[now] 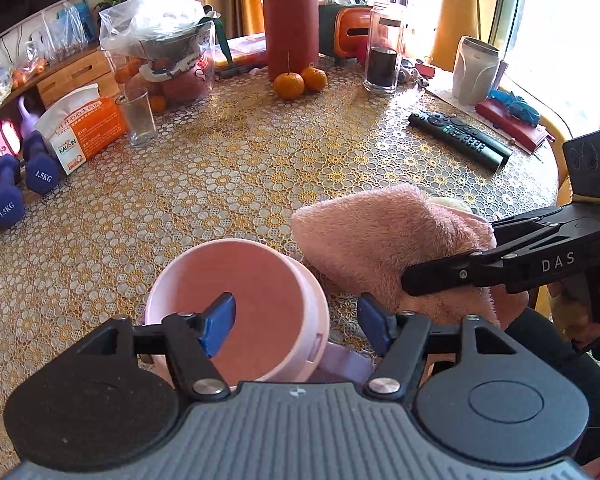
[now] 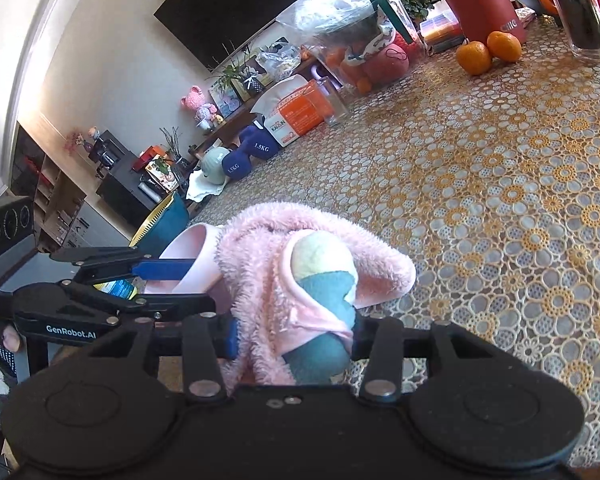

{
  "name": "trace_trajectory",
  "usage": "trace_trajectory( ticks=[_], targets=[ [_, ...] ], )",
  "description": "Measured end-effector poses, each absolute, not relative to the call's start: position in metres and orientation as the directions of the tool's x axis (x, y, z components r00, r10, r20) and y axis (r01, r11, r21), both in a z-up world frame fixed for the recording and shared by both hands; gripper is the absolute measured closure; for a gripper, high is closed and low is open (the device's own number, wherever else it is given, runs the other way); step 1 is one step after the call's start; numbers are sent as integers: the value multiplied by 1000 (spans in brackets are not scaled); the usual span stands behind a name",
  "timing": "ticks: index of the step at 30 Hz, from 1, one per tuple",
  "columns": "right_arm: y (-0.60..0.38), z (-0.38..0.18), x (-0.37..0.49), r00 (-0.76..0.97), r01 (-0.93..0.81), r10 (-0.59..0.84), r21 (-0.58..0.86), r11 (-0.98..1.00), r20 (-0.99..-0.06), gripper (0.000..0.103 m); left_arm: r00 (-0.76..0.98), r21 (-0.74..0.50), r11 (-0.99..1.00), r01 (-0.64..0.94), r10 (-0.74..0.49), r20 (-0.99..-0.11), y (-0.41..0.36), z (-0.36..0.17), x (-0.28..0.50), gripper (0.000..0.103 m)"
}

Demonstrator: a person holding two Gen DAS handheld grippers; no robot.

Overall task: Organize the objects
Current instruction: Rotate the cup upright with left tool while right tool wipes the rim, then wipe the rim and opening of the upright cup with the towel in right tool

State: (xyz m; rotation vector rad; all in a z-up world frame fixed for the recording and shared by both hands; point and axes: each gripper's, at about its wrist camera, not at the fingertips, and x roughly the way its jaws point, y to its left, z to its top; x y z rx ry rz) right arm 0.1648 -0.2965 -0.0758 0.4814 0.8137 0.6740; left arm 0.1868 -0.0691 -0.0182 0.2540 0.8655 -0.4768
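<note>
A pink cup [image 1: 240,312] with a pale purple handle stands at the near table edge. My left gripper [image 1: 296,326] is open around its right wall: one blue finger [image 1: 220,322] is inside the cup, the other outside on the right. A fluffy pink towel [image 1: 384,240] lies bunched just right of the cup. My right gripper [image 2: 294,340] is shut on the pink towel [image 2: 268,264], which wraps a yellow and teal cloth part [image 2: 324,276]. The cup [image 2: 192,260] shows left of the towel, with the left gripper's fingers [image 2: 164,270] across it.
The table has a gold flower-pattern cloth [image 1: 260,160]. On it stand a clear glass [image 1: 140,118], two oranges [image 1: 300,82], a red flask [image 1: 290,20], a dark-filled jar [image 1: 384,56], a black remote [image 1: 460,138], an orange box [image 1: 84,128] and blue dumbbells [image 1: 20,184].
</note>
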Motion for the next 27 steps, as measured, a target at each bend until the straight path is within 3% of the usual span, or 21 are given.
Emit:
trace_trajectory(
  ticks=[3, 10, 17, 25, 27],
  targets=[
    [-296, -76, 161, 504, -356, 703, 621, 698, -502, 58, 566, 57, 861, 505, -281, -775, -73, -16, 182, 34],
    [-302, -66, 148, 531, -363, 689, 603, 710, -492, 57, 601, 163, 807, 567, -270, -753, -69, -3, 164, 20],
    [-302, -61, 141, 533, -373, 700, 611, 698, -475, 56, 600, 332, 653, 681, -237, -764, -61, -1, 142, 20],
    [-286, -59, 143, 516, -393, 718, 615, 684, -467, 56, 649, 548, 422, 722, -140, -748, -81, -38, 125, 20],
    [-280, -59, 144, 509, -396, 724, 621, 677, -465, 56, 656, 574, 383, 723, -122, -745, -86, -46, 125, 31]
  ],
)
